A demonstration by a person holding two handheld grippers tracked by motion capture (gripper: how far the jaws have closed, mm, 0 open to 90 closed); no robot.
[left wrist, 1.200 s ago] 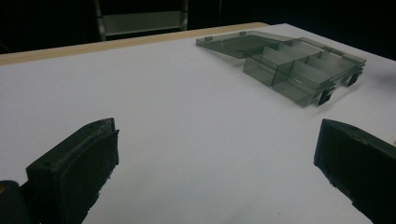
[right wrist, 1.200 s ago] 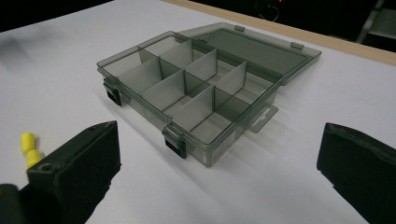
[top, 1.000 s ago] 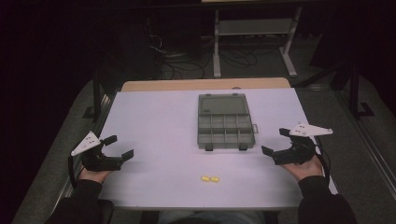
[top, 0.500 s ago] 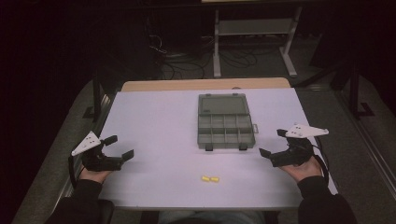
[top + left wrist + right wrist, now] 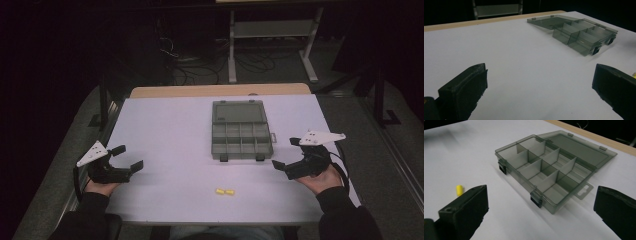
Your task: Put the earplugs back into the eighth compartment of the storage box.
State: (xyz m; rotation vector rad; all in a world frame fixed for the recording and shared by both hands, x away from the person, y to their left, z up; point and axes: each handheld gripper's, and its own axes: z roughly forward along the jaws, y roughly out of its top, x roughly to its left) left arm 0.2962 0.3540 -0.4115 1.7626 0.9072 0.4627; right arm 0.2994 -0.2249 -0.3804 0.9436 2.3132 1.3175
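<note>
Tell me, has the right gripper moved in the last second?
Yes. The right gripper has drifted slightly left, toward the open box, which stayed put.

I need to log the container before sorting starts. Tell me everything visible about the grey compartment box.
The translucent grey plastic compartment box lies flat at mid-table, its lid open and folded back flat on the far side. Dividers split it into eight empty compartments; two dark latches sit on its near edge and a hang tab on one side. Nothing touches it but the white tabletop.
</note>
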